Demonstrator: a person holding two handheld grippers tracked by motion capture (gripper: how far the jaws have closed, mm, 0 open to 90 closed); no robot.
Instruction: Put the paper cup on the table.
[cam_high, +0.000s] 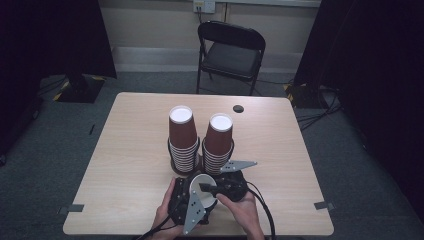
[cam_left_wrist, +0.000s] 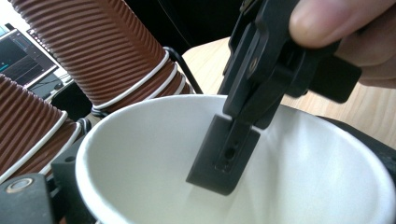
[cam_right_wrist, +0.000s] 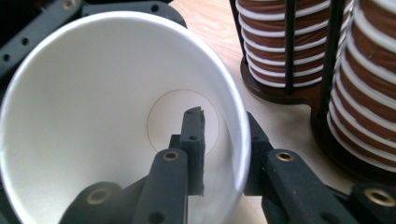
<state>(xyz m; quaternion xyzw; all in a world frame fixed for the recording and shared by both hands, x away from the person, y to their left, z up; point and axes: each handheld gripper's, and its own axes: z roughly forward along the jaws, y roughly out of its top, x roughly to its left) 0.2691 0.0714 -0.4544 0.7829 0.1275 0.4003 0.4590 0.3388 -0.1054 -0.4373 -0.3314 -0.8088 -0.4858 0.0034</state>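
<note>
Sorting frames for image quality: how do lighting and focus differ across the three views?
High view: dim, dark edges, soft, table evenly lit. Left gripper view: cup bright, nearly washed out; thumb and stacks blurred. Right gripper view: sharp on cup, faint shadow inside, stacks slightly soft.

The paper cup (cam_right_wrist: 93, 93) is plain white inside. The two cup stacks (cam_high: 182, 142) are brown with fine ribbing and white rims, standing in a dark holder (cam_right_wrist: 280, 88). Both grippers (cam_high: 200, 200) are black, the tabletop (cam_high: 130, 150) pale wood grain, and the folding chair (cam_high: 230, 50) is black.
</note>
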